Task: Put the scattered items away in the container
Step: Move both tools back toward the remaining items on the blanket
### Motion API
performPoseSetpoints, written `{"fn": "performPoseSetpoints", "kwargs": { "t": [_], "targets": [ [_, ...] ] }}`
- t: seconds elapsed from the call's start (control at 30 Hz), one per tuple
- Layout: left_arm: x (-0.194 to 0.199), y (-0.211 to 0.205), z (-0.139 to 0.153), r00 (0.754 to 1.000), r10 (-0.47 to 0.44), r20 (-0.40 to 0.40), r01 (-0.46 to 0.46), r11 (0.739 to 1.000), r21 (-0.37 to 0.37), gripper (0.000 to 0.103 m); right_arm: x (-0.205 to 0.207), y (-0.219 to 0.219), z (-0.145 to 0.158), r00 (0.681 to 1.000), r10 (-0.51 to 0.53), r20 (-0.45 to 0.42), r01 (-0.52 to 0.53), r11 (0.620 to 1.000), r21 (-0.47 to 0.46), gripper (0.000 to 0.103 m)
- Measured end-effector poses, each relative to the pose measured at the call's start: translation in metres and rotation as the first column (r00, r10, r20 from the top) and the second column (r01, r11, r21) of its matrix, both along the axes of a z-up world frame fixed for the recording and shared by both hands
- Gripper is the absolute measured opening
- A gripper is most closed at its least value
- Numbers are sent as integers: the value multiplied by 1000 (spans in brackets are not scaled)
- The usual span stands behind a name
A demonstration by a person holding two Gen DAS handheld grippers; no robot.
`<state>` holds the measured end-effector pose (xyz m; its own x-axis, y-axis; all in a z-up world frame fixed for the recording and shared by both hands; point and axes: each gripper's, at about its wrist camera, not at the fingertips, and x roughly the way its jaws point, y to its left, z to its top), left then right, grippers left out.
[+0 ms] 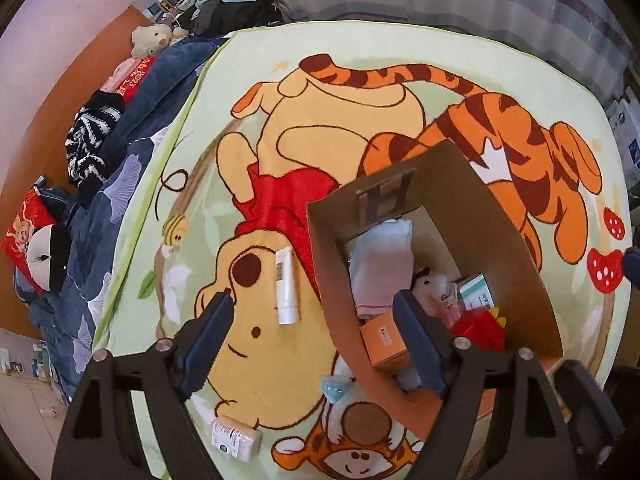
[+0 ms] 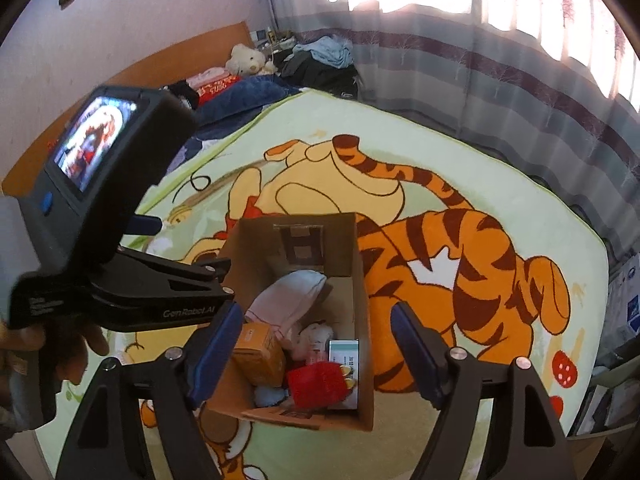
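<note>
A brown cardboard box (image 1: pixel 504 236) stands on the cartoon blanket; it also shows in the right wrist view (image 2: pixel 362 320). It holds a pink and white cloth (image 1: pixel 384 268), an orange carton (image 1: pixel 386 344), a red item (image 1: pixel 478 328) and a green-white carton (image 1: pixel 478 290). A white tube (image 1: pixel 286 286), a white bottle (image 1: pixel 236 438) and a small blue item (image 1: pixel 334 388) lie on the blanket left of the box. My left gripper (image 1: pixel 316 300) is open and empty, above the box's left wall. My right gripper (image 2: pixel 316 316) is open and empty above the box.
The blanket (image 1: pixel 320 40) covers a bed. A dark blue quilt (image 1: pixel 132 152), a teddy bear (image 1: pixel 152 40), striped clothes (image 1: pixel 92 136) and red cushions (image 1: pixel 24 232) lie along the left. Curtains (image 2: pixel 500 80) hang behind. The left gripper's body with its screen (image 2: pixel 100 152) fills the right wrist view's left.
</note>
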<state>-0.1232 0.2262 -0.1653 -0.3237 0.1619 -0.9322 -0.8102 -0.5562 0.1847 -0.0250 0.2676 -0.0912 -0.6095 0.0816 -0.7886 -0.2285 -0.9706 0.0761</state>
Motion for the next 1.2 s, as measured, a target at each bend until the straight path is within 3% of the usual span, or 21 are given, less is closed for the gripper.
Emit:
{"fn": "performPoseSetpoints", "kwargs": {
  "t": [0.7,1.0,1.2],
  "targets": [
    [12,-25,29,1000,24,18,-25,997,72,83,24,-11,16,1000,18,-6,-18,1000,-8,79],
    [15,-67,35,995,77,70,-85,988,128,84,22,-26,17,999,36,-13,-36,999,5,79],
    [17,-105,37,987,130,92,-142,979,144,92,23,-44,20,997,66,-36,-65,998,14,79]
  ]
}}
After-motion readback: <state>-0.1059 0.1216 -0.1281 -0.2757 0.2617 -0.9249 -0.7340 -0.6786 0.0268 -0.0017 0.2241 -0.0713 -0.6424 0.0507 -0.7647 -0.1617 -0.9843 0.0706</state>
